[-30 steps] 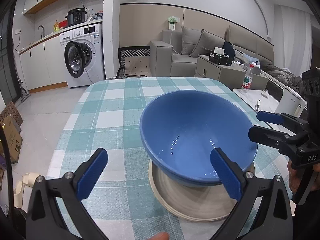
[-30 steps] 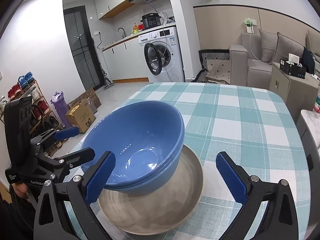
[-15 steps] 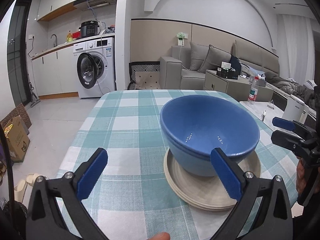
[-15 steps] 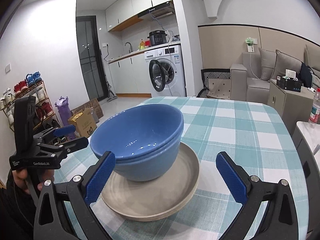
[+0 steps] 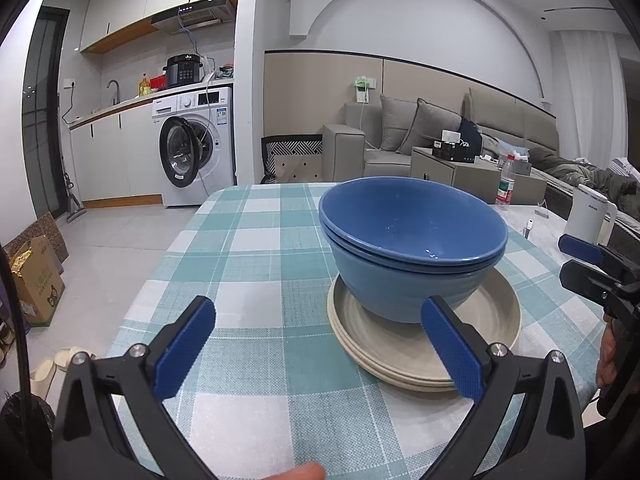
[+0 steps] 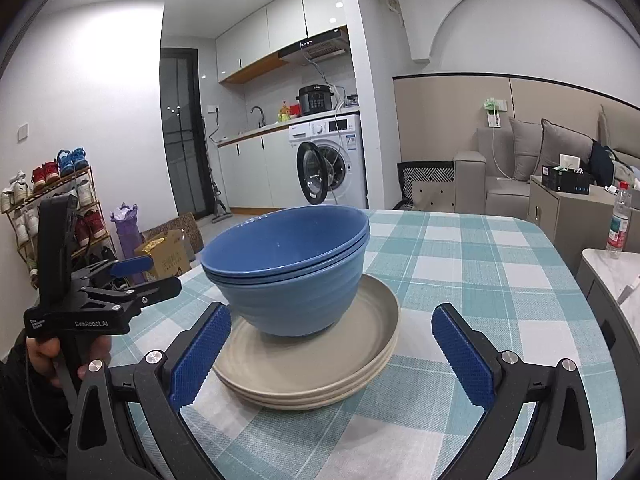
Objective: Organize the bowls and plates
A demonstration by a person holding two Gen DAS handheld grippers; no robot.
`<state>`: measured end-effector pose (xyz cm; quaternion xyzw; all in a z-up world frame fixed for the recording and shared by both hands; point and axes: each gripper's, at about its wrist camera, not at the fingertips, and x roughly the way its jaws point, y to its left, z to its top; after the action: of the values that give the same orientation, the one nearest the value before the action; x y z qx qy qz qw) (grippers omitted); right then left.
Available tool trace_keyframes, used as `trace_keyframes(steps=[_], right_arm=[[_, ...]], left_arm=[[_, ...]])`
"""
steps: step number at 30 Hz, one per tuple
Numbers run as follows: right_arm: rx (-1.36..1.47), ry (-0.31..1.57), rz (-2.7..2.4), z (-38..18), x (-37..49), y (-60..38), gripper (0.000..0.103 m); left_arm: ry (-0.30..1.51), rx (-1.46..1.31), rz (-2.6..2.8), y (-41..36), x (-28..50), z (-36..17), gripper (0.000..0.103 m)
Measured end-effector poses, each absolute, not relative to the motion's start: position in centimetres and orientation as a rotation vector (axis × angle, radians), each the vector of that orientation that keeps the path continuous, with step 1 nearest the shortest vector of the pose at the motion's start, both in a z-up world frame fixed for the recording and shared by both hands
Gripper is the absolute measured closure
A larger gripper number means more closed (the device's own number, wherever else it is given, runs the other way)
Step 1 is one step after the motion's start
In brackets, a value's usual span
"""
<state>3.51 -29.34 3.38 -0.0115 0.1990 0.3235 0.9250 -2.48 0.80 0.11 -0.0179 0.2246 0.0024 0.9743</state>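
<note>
Nested blue bowls [image 5: 412, 248] [image 6: 288, 264] stand upright on a stack of beige plates [image 5: 496, 316] [image 6: 316, 368] on the checked table. My left gripper [image 5: 320, 350] is open and empty, back from the stack at its near left. My right gripper [image 6: 334, 354] is open and empty, just in front of the plates, touching nothing. The right gripper also shows at the right edge of the left wrist view [image 5: 592, 264], and the left gripper at the left of the right wrist view [image 6: 132, 276].
The teal checked tablecloth [image 5: 248, 248] [image 6: 472, 272] covers the table, with its left edge beside the floor. A washing machine [image 5: 192, 148], a sofa [image 5: 420, 136], a side cabinet with a water bottle [image 5: 506, 186] and a white kettle [image 5: 590, 216] lie beyond.
Both grippers have drawn back and lowered from the bowls to table height. The bowls and plates stay stacked and still.
</note>
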Motion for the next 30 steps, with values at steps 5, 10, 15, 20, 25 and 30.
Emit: trace_keyframes(steps=[5,10,15,20,25,30], right_arm=[[-0.018,0.389,0.669,3.1,2.2,-29.5,0.001],[-0.018,0.367,0.671,3.0,1.0,-29.6,0.001],[-0.031,0.341,0.679,2.9,0.0,-29.6,0.001],[-0.05,0.332,0.696,2.8,-0.5,-29.1,0.001],[-0.061,0.324,0.702,2.7,-0.7,-28.9,0.001],[-0.07,0.322,0.709,2.6,-0.8,-28.7,0.001]], left_arm=[[0.437,-0.019,0.016,0.3,-3.3,-0.4,0.0],[0.44,-0.036,0.008,0.5,-3.9,-1.1,0.0],[0.416,-0.032,0.017,0.6,-4.8,-1.5,0.0],[0.399,-0.033,0.007,0.5,-5.2,-1.5,0.0],[0.386,-0.04,0.015,0.6,-5.3,-1.4,0.0],[0.376,-0.049,0.015,0.7,-5.5,-1.3,0.0]])
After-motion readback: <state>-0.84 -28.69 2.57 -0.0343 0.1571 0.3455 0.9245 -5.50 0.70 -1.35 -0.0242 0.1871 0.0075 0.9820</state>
